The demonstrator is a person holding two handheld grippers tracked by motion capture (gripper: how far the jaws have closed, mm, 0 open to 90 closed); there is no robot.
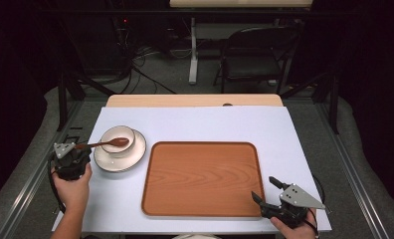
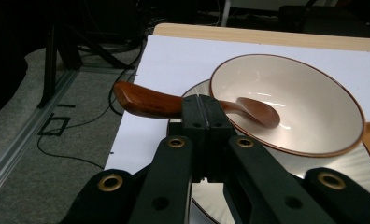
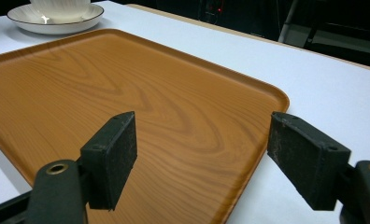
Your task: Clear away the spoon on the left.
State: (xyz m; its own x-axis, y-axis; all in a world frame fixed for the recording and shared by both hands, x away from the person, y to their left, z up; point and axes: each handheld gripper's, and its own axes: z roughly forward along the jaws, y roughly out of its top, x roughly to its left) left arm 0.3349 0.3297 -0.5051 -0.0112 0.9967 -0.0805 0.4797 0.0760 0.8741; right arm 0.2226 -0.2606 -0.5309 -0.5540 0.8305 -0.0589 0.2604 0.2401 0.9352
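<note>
Spoon (image 2: pixel 174 103): brown wood, clamped at mid-handle, held roughly level; scoop end inside the bowl, handle end sticking out past the plate over the white table edge.
Left gripper (image 2: pixel 202 112): jaws pressed together on the spoon handle, no gap between the pads apart from the handle itself; seen in the high view at the table's left edge (image 1: pixel 74 149), held by a hand (image 1: pixel 73 186).
Bowl (image 2: pixel 314 107): cream with a thin brown rim, standing on the plate; spoon's scoop resting low against its inner wall.
Plate (image 2: pixel 323 163): cream, ribbed, under the bowl, just left of the tray.
Right gripper (image 3: pixel 202 154): jaws wide apart, nothing between them, touching nothing; hovering over the tray's near right corner, also visible in the high view (image 1: pixel 267 188).
Tray (image 1: pixel 202 209): wood-grain, rounded corners, bare, lying in the middle of the table between the plate and the right gripper.
Table (image 1: pixel 205 124): white sheet over a light wooden top.
</note>
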